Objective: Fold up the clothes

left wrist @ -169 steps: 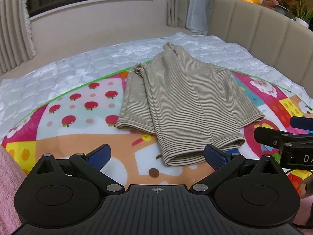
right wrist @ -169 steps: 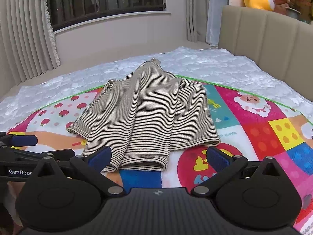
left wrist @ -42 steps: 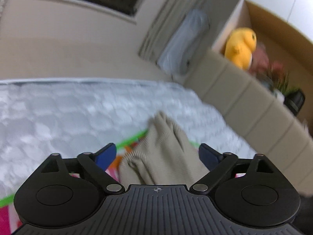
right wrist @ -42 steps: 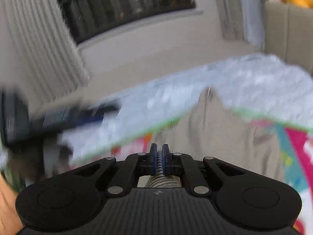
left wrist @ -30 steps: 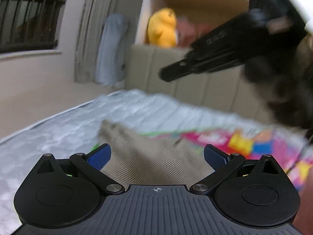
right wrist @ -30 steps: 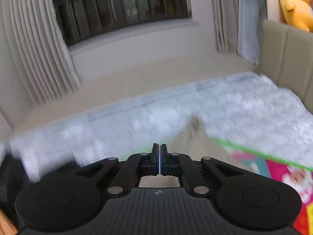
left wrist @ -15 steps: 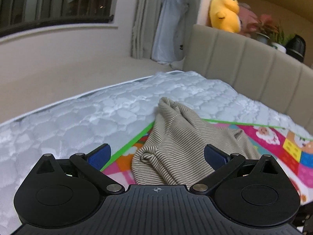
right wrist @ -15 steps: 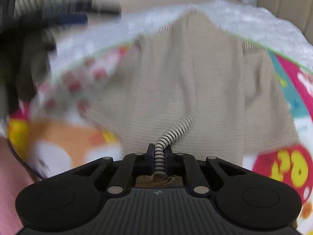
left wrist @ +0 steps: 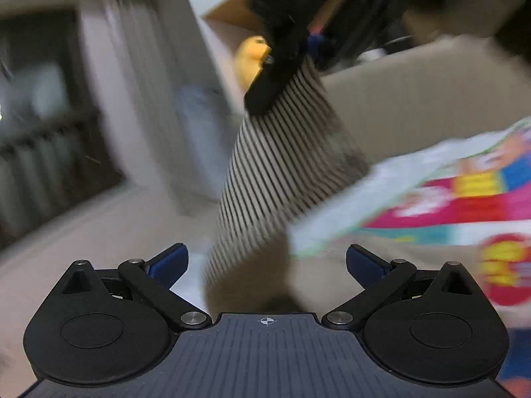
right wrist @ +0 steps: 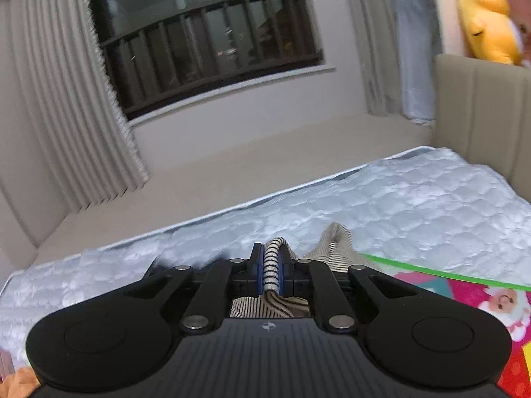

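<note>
The striped beige garment point(left wrist: 278, 172) hangs lifted in the blurred left wrist view, stretched down from the right gripper point(left wrist: 308, 49) above it. My left gripper point(left wrist: 265, 258) is open and empty, with the cloth's lower part between and beyond its blue pads point(left wrist: 169, 260). In the right wrist view the right gripper point(right wrist: 270, 272) is shut on a bunched fold of the striped garment point(right wrist: 271, 265); more of the cloth point(right wrist: 335, 245) lies on the bed just past it.
A colourful play mat point(right wrist: 471, 295) covers the near part of the white quilted mattress point(right wrist: 398, 199). A beige padded headboard point(right wrist: 481, 112) stands at the right with a yellow plush toy point(right wrist: 488, 16) on top. Curtains and a dark window are behind.
The right gripper, shut on the garment, has lifted it off the bed and now points toward the window. The left gripper has swung so the hanging cloth fills its view.
</note>
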